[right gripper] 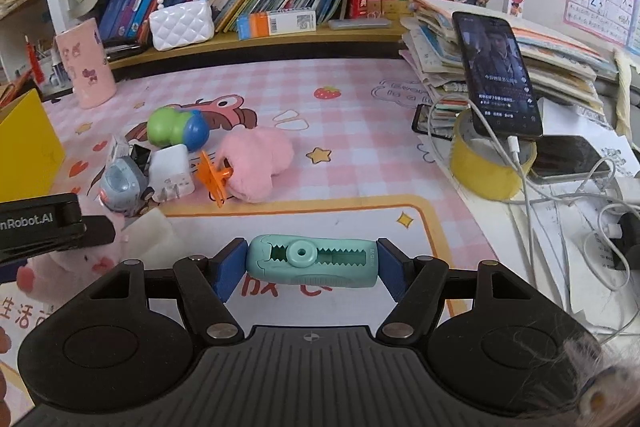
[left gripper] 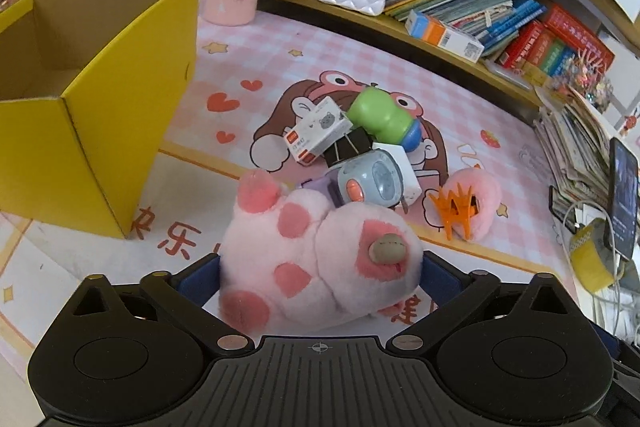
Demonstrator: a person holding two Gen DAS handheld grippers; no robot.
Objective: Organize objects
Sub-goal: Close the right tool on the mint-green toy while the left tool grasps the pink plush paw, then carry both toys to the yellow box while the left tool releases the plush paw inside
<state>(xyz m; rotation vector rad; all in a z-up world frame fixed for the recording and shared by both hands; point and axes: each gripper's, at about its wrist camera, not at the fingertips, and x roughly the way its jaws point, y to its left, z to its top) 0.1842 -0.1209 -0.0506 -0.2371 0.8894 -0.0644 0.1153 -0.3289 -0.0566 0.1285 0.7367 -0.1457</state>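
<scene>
Pink plush (left gripper: 316, 263) between wide left tongs (left gripper: 320, 275), perhaps touching; right tongs (right gripper: 312, 267) clamp teal eraser (right gripper: 312, 261).

I'm looking down on a desk covered by a pink checked cartoon mat (right gripper: 360, 115), and I'll place everything from the pink fluffy slipper (right gripper: 256, 163) lying near its middle. Touching its left side is an orange claw clip (right gripper: 214, 179), and further left sit a white plug adapter (right gripper: 170, 171), a grey-blue toy clock (right gripper: 120, 187) and a green-and-blue toy (right gripper: 176, 127). Far left stands a yellow cardboard box (left gripper: 92, 115), behind-left a pink cylinder holder (right gripper: 86, 71), and well to the right a yellow tape roll (right gripper: 490, 167).
</scene>
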